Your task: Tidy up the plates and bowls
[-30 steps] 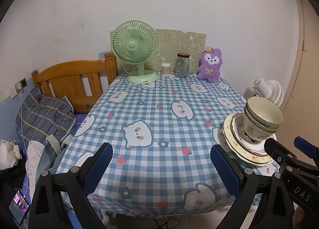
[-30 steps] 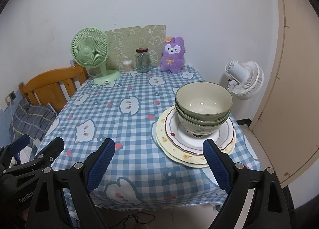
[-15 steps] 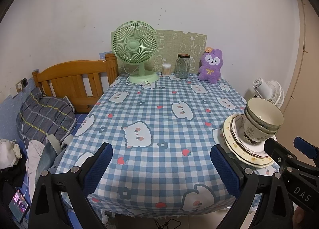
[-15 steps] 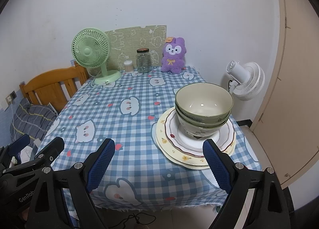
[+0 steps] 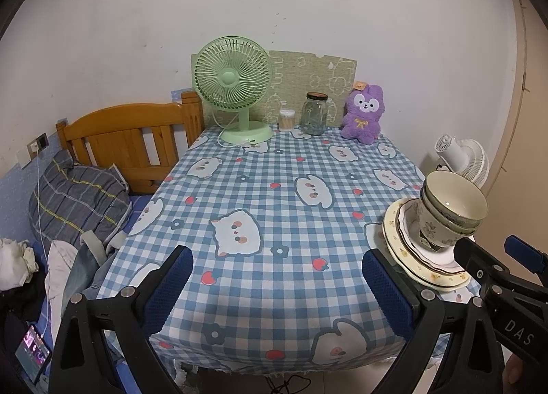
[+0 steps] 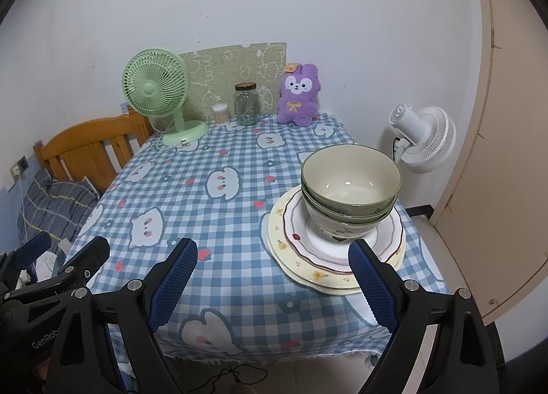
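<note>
A stack of bowls (image 6: 351,185) (image 5: 452,210) sits nested on a stack of cream plates (image 6: 298,239) (image 5: 399,239) at the near right of the blue checked table (image 6: 219,209) (image 5: 274,222). The top bowl is green outside and cream inside. My right gripper (image 6: 274,284) hovers open just short of the table's near edge, left of the plates, with nothing between its blue pads. My left gripper (image 5: 277,291) also stands open over the near edge at the table's middle, empty. Each gripper shows at the edge of the other's view.
Along the back wall stand a green desk fan (image 5: 236,85), a small cotton swab jar (image 5: 287,119), a glass jar (image 5: 314,113) and a purple plush toy (image 5: 364,114). A wooden bed frame (image 5: 126,140) with bedding lies left; a white fan (image 6: 424,137) stands right.
</note>
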Available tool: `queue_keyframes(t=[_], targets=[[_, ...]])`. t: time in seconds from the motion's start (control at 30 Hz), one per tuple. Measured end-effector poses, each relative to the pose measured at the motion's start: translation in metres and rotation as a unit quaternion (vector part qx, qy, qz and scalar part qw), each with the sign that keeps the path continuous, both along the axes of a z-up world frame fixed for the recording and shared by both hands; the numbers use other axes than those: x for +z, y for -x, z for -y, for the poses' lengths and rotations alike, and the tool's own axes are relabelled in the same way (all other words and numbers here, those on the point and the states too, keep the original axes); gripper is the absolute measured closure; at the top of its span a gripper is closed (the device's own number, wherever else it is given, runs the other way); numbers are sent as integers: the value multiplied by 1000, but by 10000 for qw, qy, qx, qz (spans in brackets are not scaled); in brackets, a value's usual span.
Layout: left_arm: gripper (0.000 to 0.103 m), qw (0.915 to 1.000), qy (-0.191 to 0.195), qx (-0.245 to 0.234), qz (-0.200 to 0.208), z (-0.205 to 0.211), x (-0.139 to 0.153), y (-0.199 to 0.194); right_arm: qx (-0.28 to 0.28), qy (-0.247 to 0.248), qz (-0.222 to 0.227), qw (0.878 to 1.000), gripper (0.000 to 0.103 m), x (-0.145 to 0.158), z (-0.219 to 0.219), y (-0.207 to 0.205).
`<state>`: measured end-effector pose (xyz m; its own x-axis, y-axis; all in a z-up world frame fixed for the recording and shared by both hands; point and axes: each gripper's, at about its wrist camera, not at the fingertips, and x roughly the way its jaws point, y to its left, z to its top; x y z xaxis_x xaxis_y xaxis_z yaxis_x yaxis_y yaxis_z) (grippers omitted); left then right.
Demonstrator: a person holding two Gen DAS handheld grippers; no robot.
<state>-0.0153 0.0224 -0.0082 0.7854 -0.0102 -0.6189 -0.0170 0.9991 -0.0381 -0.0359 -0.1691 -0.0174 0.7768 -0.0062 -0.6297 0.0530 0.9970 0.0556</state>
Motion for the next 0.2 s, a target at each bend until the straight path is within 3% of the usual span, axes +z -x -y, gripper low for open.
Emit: queue_keyframes(t=[0.2], targets=[[3, 10000, -7, 2, 6, 0, 2, -1, -2, -3, -13, 10000, 11, 1, 0, -1]])
